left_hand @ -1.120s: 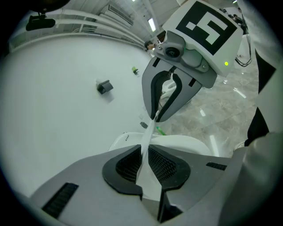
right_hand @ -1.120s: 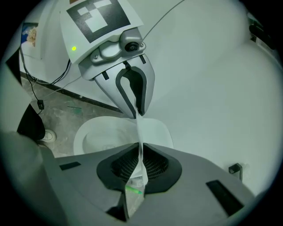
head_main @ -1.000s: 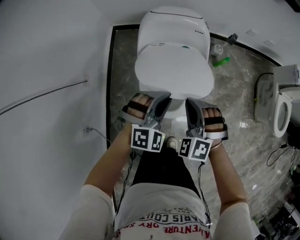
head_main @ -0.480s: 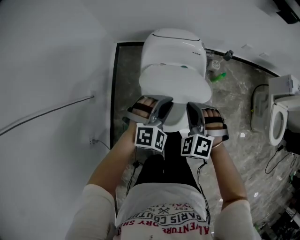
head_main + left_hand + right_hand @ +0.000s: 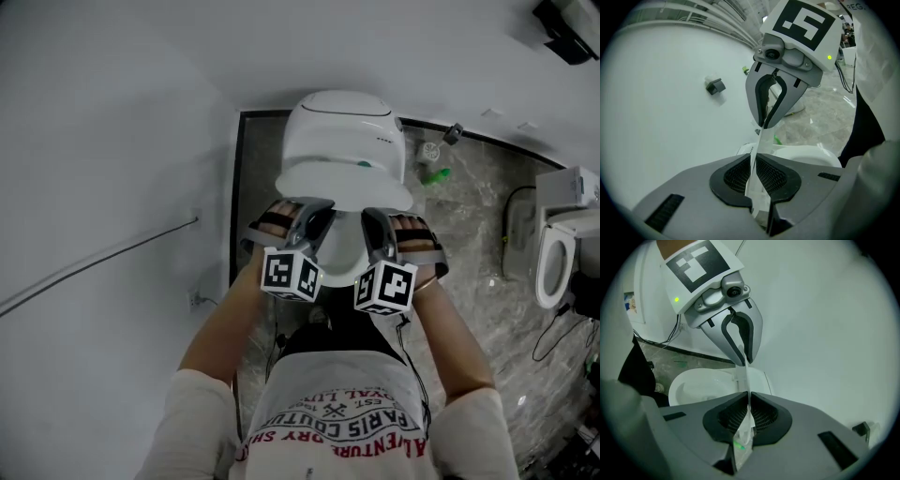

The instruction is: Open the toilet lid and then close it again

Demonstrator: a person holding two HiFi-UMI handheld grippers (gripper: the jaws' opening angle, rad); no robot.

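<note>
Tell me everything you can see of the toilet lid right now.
The toilet lid is white, smooth and glossy, plastic by its look, with a rounded front. It is raised partway, tilted up off the seat. The left gripper and the right gripper each clamp its thin front edge; the left jaws have just closed a little further on it.

You are facing a glossy white toilet lid (image 5: 342, 186) against a grey, white-veined stone floor (image 5: 478, 253). A small bright green object (image 5: 437, 174) is standing out on it.
</note>
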